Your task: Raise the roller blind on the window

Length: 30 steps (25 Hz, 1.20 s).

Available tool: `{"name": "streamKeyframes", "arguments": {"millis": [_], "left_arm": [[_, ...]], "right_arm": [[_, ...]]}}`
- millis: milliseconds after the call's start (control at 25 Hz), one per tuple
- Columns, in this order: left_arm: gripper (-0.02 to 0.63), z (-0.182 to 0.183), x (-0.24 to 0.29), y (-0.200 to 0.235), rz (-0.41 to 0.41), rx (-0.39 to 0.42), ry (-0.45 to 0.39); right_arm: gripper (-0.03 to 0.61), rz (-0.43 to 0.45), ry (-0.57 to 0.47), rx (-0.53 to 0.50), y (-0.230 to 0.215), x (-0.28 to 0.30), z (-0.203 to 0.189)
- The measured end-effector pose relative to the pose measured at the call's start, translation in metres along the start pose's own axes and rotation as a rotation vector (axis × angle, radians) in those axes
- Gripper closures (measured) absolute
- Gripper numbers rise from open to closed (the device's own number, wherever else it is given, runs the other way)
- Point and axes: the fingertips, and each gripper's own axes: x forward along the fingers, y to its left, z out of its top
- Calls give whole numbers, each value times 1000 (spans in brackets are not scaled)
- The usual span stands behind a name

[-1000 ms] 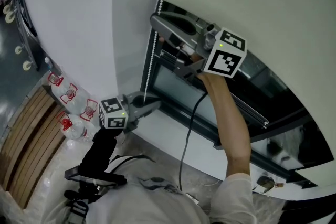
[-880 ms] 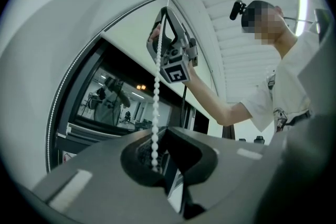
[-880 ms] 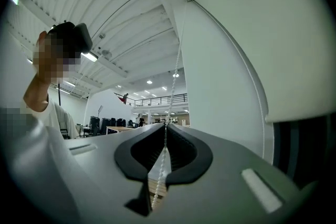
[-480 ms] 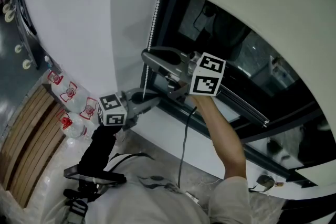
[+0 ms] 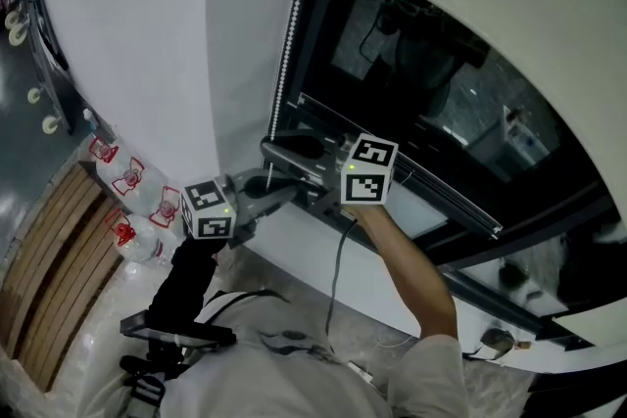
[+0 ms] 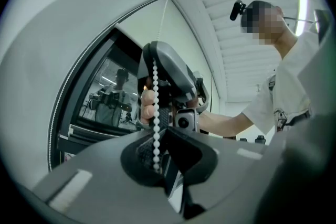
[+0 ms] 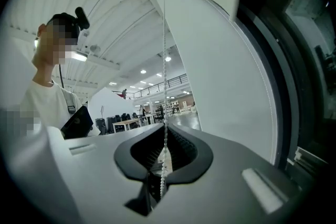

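the left gripper (image 5: 282, 195), its fingers (image 6: 137, 157) clenched on the chain (image 5: 287, 64) below, should hold steady while the right gripper (image 5: 277, 150), fingers (image 7: 181, 150) clenched on it just above, draws straight down without slipping; since a second ago the right has sunk and the blind (image 5: 490, 5), now high across the window (image 5: 421, 93), has risen.

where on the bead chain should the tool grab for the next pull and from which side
Take the bead chain on its straight run well above the right tool, which is clamped low on it. Come in level from the room side, pads either side of the strand: it hangs vertical, close to the window frame, so probably only the front is free.
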Motion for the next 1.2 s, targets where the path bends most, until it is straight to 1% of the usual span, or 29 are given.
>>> {"name": "streamKeyframes", "arguments": {"millis": [80,120,160,200,280,440,520,640,800,920,1080,1200], "left_arm": [[615,0,0,0,1,-1,1],[615,0,0,0,1,-1,2],[615,0,1,-1,0,-2,3],[615,-1,1,-1,-1,-2,5],[615,-2,1,-2,-4,-5,6],[615,-3,2,-4,-14,-21,-2],[615,-4,1,-3,-12,-20,3],[615,-5,1,-4,-11,-19,7],[615,-6,-1,-2,-7,-17,13],[615,-5,-1,-1,-3,-17,11],[615,-3,1,-1,0,-17,13],[615,-4,1,0,2,-17,15]], "right_arm": [[555,-8,-19,-52,0,-1,6],[487,-7,-25,-74,-1,-2,10],[393,-4,-39,-83,-2,-2,18],[379,-3,-62,-84,-5,-3,30],[379,-8,-114,-106,-9,-5,62],[384,0,-188,-199,-7,-8,135],[397,3,-213,-240,-4,-8,167],[411,5,-226,-290,-1,-6,201],[425,32,-209,-336,6,-2,228],[428,48,-172,-338,10,3,243],[493,40,-134,-331,10,3,260],[556,32,-121,-323,10,1,264]]}}
